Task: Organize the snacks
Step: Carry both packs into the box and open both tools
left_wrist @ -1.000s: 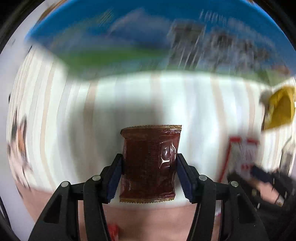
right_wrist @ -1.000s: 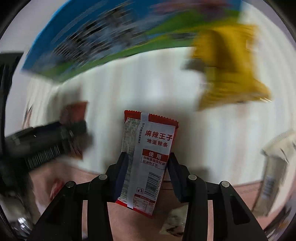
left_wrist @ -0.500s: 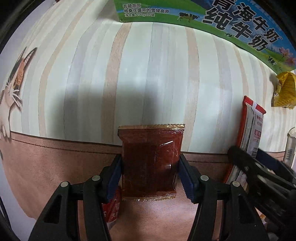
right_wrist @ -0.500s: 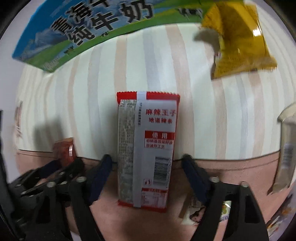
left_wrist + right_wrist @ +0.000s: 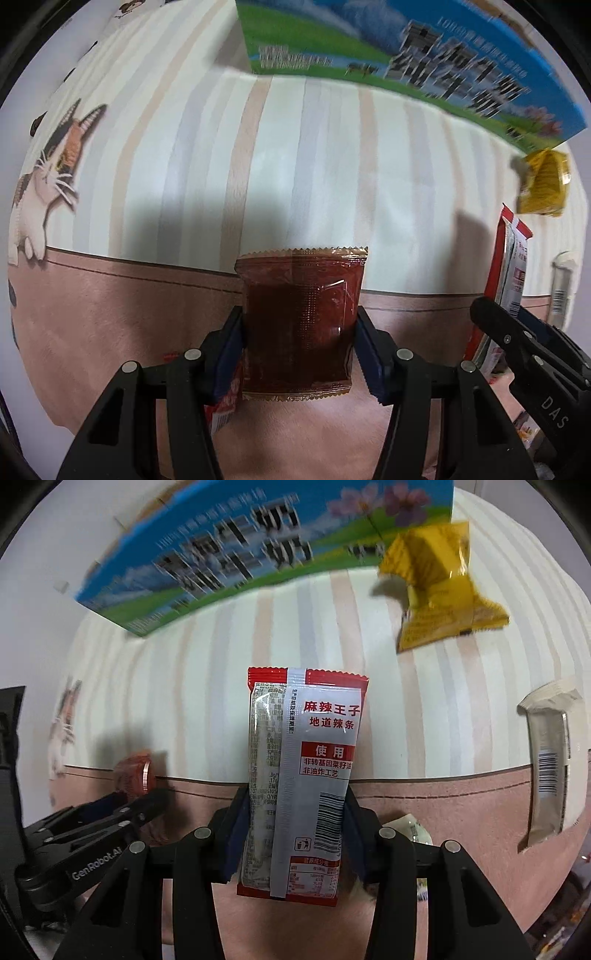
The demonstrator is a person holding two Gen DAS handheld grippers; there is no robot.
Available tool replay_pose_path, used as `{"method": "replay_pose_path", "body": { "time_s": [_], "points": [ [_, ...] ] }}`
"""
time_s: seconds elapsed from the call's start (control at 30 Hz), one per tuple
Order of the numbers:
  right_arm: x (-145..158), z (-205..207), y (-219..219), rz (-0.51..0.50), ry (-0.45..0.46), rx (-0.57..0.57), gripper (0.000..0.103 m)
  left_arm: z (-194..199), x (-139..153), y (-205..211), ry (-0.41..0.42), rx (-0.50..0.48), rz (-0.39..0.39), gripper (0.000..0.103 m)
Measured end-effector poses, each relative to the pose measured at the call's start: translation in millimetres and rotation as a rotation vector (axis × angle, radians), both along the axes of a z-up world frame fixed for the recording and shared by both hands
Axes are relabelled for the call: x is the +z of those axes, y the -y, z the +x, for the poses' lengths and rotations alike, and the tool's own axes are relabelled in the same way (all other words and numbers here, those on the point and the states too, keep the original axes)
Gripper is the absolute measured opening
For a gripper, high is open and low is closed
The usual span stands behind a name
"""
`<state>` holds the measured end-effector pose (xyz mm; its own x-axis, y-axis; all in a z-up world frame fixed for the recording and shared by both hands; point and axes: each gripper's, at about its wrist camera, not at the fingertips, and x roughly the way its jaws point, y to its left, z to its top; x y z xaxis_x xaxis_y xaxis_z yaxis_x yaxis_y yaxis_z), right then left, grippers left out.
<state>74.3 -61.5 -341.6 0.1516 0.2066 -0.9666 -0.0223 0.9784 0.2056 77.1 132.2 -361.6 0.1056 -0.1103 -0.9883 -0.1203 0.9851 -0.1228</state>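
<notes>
Two hand-held grippers pinch packets: left (image 5: 299, 350) a brown sachet (image 5: 300, 325), right (image 5: 291, 830) "麻辣王子" strip (image 5: 306, 782).

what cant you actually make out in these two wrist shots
- Left wrist view: the small red packet is mostly hidden behind the left gripper finger; its label can't be read.
- Both views: the print on the blue and green box is motion-blurred, and the frame cuts off its top.
- Right wrist view: the wrapper behind the right gripper is largely hidden.
- Left wrist view: the dark red packet shows no readable label.
</notes>
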Motion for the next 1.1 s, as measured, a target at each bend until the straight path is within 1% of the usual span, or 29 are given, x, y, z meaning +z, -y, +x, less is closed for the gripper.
{"method": "replay_pose_path", "body": {
  "time_s": [0.1, 0.2, 0.27, 0.4, 0.47, 0.5, 0.53, 0.57, 0.6, 0.63, 0.7, 0.73, 0.83, 0.9, 0.93, 1.0, 1.03, 1.1],
  "points": [
    [27, 2, 5, 0.042, 0.036, 0.005, 0.048, 0, 27, -3, 0.042, 0.001, -0.037, 0.054],
    [59, 13, 10, 0.085, 0.083, 0.012, 0.048, 8, 66, -4, 0.108, -0.002, -0.079, 0.054],
    [86, 25, 18, 0.11, 0.119, 0.018, 0.048, 19, 99, -4, 0.164, -0.008, -0.115, 0.054],
    [137, 58, 26, 0.146, 0.19, 0.036, 0.048, 58, 155, 5, 0.246, -0.049, -0.143, 0.054],
    [154, 81, 26, 0.147, 0.221, 0.039, 0.048, 73, 176, 13, 0.271, -0.068, -0.134, 0.054],
    [158, 94, 20, 0.143, 0.231, 0.04, 0.048, 86, 188, 15, 0.28, -0.072, -0.128, 0.054],
    [170, 111, 28, 0.14, 0.245, 0.039, 0.048, 103, 197, 18, 0.286, -0.085, -0.116, 0.054],
    [175, 123, 30, 0.135, 0.258, 0.021, 0.048, 120, 202, 23, 0.291, -0.09, -0.105, 0.054],
    [179, 136, 32, 0.124, 0.263, 0.022, 0.048, 139, 197, 26, 0.295, -0.091, -0.089, 0.054],
    [183, 155, 36, 0.112, 0.269, 0.018, 0.048, 161, 199, 26, 0.291, -0.101, -0.07, 0.054],
    [186, 183, 41, 0.091, 0.266, 0.016, 0.048, 188, 199, 27, 0.282, -0.096, -0.048, 0.054],
    [186, 203, 44, 0.072, 0.26, 0.016, 0.048, 204, 196, 25, 0.272, -0.101, -0.031, 0.054],
    [179, 244, 51, 0.033, 0.235, 0.016, 0.048, 249, 183, 19, 0.227, -0.112, 0.013, 0.054],
    [171, 270, 55, 0.003, 0.213, 0.026, 0.048, 269, 172, 17, 0.197, -0.117, 0.032, 0.054],
    [162, 287, 53, -0.014, 0.194, 0.029, 0.048, 284, 161, 16, 0.172, -0.123, 0.049, 0.054],
    [148, 309, 54, -0.041, 0.154, 0.044, 0.048, 302, 147, 14, 0.134, -0.13, 0.066, 0.054],
    [142, 318, 55, -0.054, 0.141, 0.047, 0.048, 315, 135, 11, 0.104, -0.128, 0.074, 0.054],
    [126, 336, 55, -0.082, 0.1, 0.064, 0.048, 327, 120, 10, 0.066, -0.128, 0.08, 0.054]
  ]
}}
